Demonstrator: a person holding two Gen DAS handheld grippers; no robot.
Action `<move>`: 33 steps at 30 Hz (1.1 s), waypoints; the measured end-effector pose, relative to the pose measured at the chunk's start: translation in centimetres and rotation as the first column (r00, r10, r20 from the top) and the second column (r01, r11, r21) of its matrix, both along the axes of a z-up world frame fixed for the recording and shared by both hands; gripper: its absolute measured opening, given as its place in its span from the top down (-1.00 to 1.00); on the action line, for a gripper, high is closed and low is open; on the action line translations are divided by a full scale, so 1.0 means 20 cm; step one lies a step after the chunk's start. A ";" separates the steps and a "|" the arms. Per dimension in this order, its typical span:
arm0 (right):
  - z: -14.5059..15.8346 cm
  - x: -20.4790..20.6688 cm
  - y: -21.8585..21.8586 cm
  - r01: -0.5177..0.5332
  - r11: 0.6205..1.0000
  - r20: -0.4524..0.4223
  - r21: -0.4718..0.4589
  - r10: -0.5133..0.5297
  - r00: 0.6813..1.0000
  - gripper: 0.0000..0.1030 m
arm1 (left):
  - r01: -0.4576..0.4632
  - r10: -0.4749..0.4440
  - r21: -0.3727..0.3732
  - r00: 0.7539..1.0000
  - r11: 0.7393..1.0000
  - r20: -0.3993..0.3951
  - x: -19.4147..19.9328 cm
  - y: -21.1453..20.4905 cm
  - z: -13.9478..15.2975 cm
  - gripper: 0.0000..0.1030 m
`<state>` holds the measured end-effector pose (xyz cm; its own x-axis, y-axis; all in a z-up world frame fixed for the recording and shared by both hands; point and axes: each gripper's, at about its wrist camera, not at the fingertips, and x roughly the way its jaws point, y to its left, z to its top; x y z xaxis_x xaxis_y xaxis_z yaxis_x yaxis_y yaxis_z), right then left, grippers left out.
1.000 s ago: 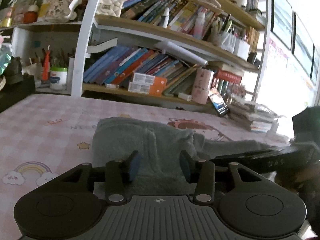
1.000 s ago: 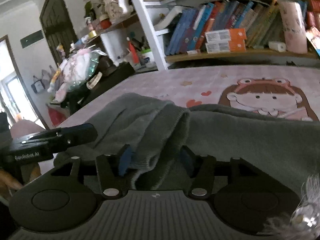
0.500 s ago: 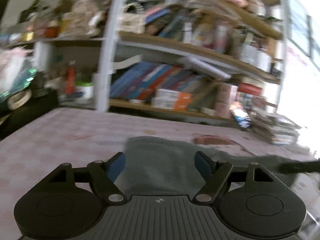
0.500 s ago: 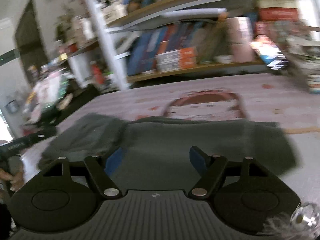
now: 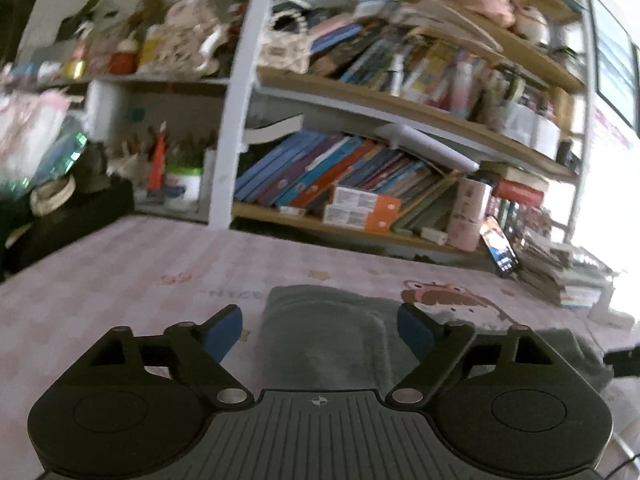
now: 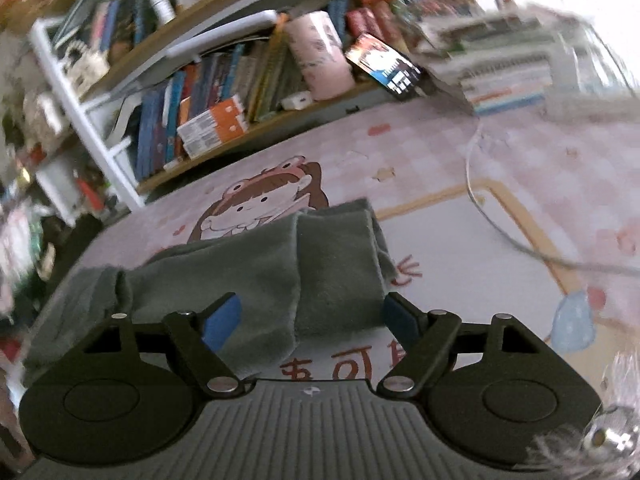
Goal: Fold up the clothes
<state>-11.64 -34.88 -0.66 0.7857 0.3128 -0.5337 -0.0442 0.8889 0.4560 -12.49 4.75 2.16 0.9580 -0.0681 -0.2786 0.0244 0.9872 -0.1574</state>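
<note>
one garment: a grey-green knit garment (image 6: 256,276) lies on the pink cartoon-print table cover (image 6: 460,240), stretched sideways in front of both grippers.
fold state: in the right wrist view the right-hand end is doubled over, a flap edge running front to back down the cloth; in the left wrist view the near end (image 5: 324,336) shows a rounded, layered edge. so some layering is there, though whether that is a made fold or just how it fell cannot be told.
left gripper (image 5: 320,330): fingers spread wide, nothing between them, hanging above the garment's left end.
right gripper (image 6: 310,320): fingers likewise wide apart and empty, the cloth lying under and beyond the gap; contact with it cannot be told.
progress, as a judgement: the piece reads as partly folded, a long band and not yet a compact packet. the far left end in the right wrist view looks bunched and loose.
left to do, as a judgement: bring the long ends together and flatten the bunched part.
surroundings: a bookshelf (image 5: 360,184) stands beyond the table; a thin cord (image 6: 480,208) trails over the cover to the right, apart from the garment.
</note>
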 end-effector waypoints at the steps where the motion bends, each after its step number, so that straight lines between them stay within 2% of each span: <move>1: -0.01 0.01 -0.01 0.006 1.000 -0.008 0.024 -0.006 1.000 -0.51 | 0.006 -0.006 0.014 1.000 1.000 -0.001 0.00 -0.01 0.00 -0.74; 3: -0.02 0.02 -0.02 0.019 0.997 -0.024 0.072 -0.017 1.000 -0.51 | 0.018 -0.018 0.035 1.000 0.999 -0.001 0.00 -0.04 -0.01 -0.75; 8: -0.04 0.05 -0.05 0.047 0.983 -0.061 0.176 -0.036 0.997 -0.51 | 0.089 -0.090 0.033 0.996 0.995 0.016 -0.02 -0.08 -0.02 -0.84; 13: -0.04 0.08 -0.04 0.059 0.969 -0.092 0.238 -0.038 0.995 -0.49 | 0.182 -0.183 0.119 0.983 0.976 0.003 -0.02 -0.17 -0.05 -0.92; 18: -0.03 0.05 -0.03 0.041 0.962 -0.133 0.271 -0.005 0.991 -0.47 | 0.198 -0.201 0.188 0.980 0.962 -0.003 -0.03 -0.22 -0.08 -0.96; 24: -0.02 0.02 0.04 0.008 0.969 -0.147 0.248 0.029 0.989 -0.46 | 0.244 -0.248 0.221 0.969 0.944 -0.013 -0.03 -0.26 -0.11 -1.00; 30: -0.04 0.10 0.05 0.089 0.962 -0.133 0.257 -0.056 0.990 -0.35 | 0.271 -0.272 0.239 0.962 0.932 -0.028 -0.04 -0.29 -0.13 -1.00; 33: -0.06 0.13 0.06 0.139 0.955 -0.122 0.262 -0.111 0.986 -0.19 | 0.274 -0.274 0.258 0.961 0.927 -0.037 -0.04 -0.30 -0.14 -1.00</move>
